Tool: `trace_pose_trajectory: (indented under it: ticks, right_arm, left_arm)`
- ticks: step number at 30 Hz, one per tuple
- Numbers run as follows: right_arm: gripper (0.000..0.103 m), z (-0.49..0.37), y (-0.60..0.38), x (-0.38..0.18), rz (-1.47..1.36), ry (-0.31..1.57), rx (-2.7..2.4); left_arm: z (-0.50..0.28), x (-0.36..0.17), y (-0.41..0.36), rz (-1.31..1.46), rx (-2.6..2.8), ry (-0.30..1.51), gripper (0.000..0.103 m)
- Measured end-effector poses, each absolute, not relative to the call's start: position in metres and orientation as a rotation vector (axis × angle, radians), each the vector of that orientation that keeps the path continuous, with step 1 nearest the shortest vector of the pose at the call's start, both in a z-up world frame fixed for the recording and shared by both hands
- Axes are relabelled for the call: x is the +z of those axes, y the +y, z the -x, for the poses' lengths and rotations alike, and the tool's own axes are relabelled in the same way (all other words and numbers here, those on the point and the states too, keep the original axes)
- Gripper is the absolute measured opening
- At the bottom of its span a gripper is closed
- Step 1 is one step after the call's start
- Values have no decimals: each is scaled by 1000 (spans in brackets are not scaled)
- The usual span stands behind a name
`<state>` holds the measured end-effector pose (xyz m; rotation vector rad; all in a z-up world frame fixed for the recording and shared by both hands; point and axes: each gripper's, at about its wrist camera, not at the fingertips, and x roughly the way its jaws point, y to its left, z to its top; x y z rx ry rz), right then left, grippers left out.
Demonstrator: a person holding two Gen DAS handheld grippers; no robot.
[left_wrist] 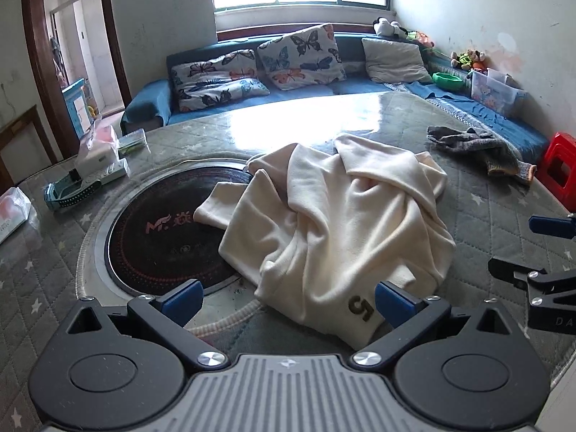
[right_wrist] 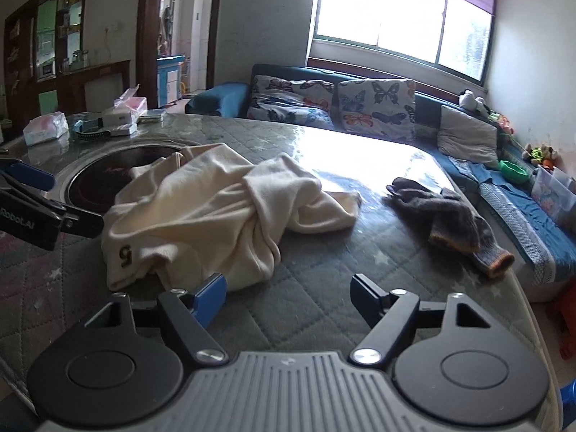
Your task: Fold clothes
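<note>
A crumpled cream garment [left_wrist: 338, 223] with a dark "5" mark lies on the quilted table, partly over a round black cooktop [left_wrist: 162, 230]. It also shows in the right wrist view [right_wrist: 201, 216]. My left gripper [left_wrist: 288, 302] is open, its blue pads either side of the garment's near hem, holding nothing. My right gripper [right_wrist: 288, 295] is open and empty, just short of the garment's near right edge. A grey knitted garment [left_wrist: 482, 147] lies apart at the far right, and it shows in the right wrist view [right_wrist: 450, 219].
Boxes and packets [left_wrist: 100, 158] sit at the table's far left. A blue sofa [left_wrist: 352, 86] with butterfly cushions runs behind the table. A red stool [left_wrist: 561, 169] stands off the right edge. The table edge drops away at right [right_wrist: 522, 288].
</note>
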<state>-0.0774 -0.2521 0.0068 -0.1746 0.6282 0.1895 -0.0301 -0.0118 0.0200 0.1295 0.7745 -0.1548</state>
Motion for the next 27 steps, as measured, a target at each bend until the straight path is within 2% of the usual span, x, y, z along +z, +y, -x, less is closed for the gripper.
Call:
trace_pose_trajectory:
  ticks: [6,14,27]
  right_arm:
    - [68,50,-248,12,181,638,220]
    - [65,20,-242,16,192,631,237]
    - [53,-20,-222,16,223,646,282]
  left_arm:
    - [9,19,-4,-132,-136,799,103]
    - [-21,12,2,-137,-117,831,103]
    - [-56,6,25,-104,-86,835,102]
